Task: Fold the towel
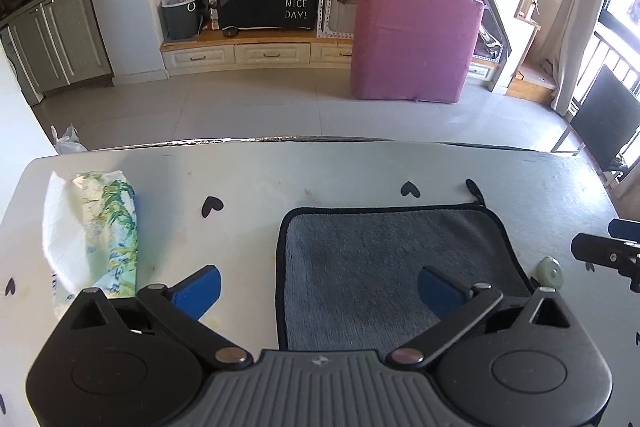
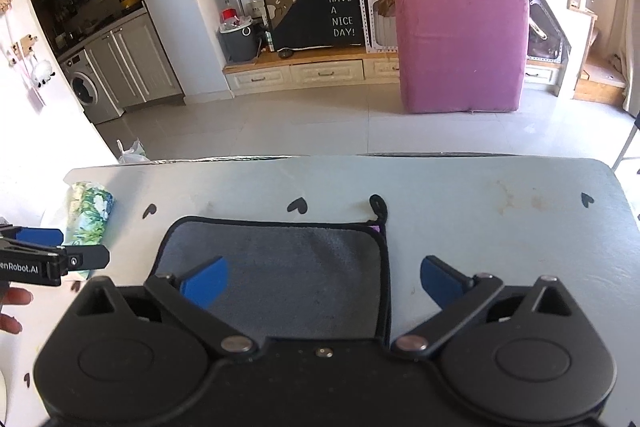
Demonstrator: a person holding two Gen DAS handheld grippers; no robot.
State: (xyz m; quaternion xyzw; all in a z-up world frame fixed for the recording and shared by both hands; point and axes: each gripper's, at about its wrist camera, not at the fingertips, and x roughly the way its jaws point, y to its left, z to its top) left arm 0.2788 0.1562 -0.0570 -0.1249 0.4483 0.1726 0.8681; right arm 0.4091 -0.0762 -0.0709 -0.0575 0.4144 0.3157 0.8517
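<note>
A grey towel [image 1: 384, 267] with black trim lies flat on the white table [image 1: 248, 179]; it also shows in the right wrist view [image 2: 288, 267]. Its hanging loop [image 1: 474, 189] sticks out at the far right corner. My left gripper [image 1: 320, 287] is open and empty, over the towel's left edge near its front. My right gripper [image 2: 324, 281] is open and empty, over the towel's right edge. Each gripper shows at the edge of the other's view: the right gripper [image 1: 612, 255], the left gripper [image 2: 48, 255].
A floral tissue pack [image 1: 112, 231] lies at the table's left end, with white cloth under it. A small pale green round object [image 1: 551, 270] sits by the towel's right edge. Beyond the table's far edge are the tiled floor and a pink cushion [image 1: 416, 39].
</note>
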